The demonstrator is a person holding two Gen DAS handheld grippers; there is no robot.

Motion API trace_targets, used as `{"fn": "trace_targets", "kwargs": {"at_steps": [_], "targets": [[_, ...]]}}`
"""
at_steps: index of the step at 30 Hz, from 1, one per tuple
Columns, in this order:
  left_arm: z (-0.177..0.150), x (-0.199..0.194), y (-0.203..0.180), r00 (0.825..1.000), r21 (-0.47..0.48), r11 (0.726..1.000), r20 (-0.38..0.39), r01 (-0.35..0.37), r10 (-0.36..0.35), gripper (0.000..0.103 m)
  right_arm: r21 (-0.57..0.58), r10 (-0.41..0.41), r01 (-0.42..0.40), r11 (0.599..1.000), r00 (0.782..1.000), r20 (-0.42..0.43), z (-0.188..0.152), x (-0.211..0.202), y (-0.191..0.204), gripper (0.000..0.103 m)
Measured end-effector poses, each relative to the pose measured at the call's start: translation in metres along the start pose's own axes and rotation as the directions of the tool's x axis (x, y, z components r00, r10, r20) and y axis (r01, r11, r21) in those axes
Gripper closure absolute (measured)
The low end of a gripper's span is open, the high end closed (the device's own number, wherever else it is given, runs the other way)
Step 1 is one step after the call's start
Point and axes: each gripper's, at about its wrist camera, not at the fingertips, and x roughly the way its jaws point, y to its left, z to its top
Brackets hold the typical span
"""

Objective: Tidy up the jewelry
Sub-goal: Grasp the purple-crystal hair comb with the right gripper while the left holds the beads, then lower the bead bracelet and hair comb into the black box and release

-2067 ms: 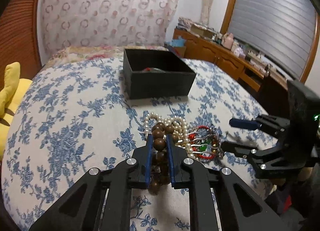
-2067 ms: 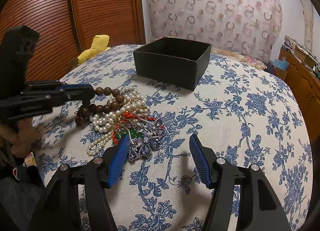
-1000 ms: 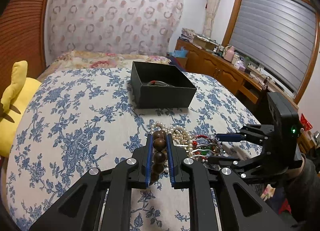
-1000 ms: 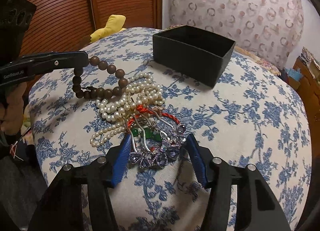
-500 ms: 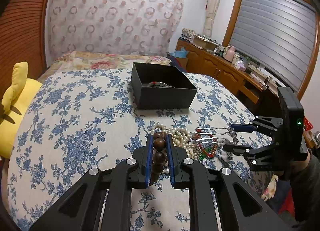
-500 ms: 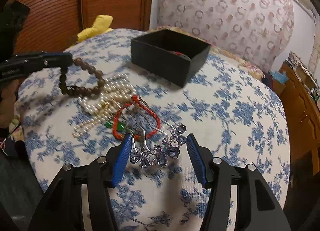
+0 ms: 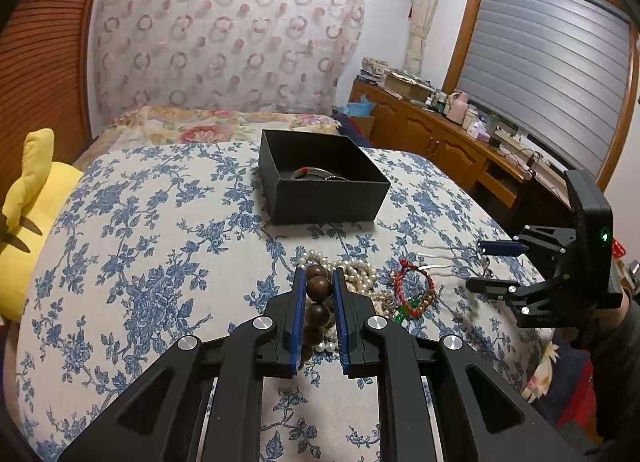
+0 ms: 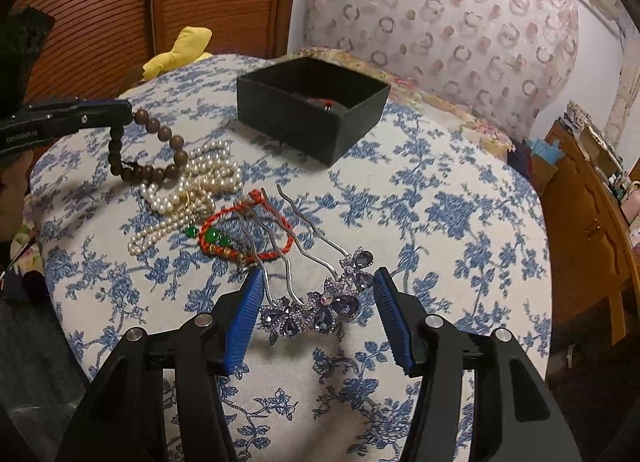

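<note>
My left gripper is shut on a brown wooden bead bracelet and holds it above the flowered cloth; it also shows in the right wrist view. My right gripper is open, its fingers on either side of a purple jewelled hair comb that lies on the cloth. A pearl necklace and a red cord bracelet with green beads lie between the grippers. A black open box with some jewelry inside stands farther back.
A yellow plush toy lies at the left edge of the cloth-covered surface. A wooden sideboard with clutter runs along the right wall under a shuttered window.
My right gripper has drawn back and to the right, pulling the hair comb away from the pearls. My left gripper keeps the bead bracelet lifted, nearly still.
</note>
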Motion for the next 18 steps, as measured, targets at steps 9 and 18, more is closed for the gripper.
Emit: {"fn": "trace_targets", "kwargs": {"at_steps": [9,18], "targets": [[0.028,-0.005,-0.011,0.999,0.039,0.999,0.043,0.013,-0.015,0.091,0.030,0.003,-0.005,1.000,0.997,0.078,0.024,-0.007,-0.007,0.044],[0.080,-0.011,-0.024,0.993,0.091,0.996,0.117,-0.006,-0.005,0.091,0.033,0.008,-0.013,0.999,0.988,0.151,0.059,-0.010,-0.007,0.044]]}}
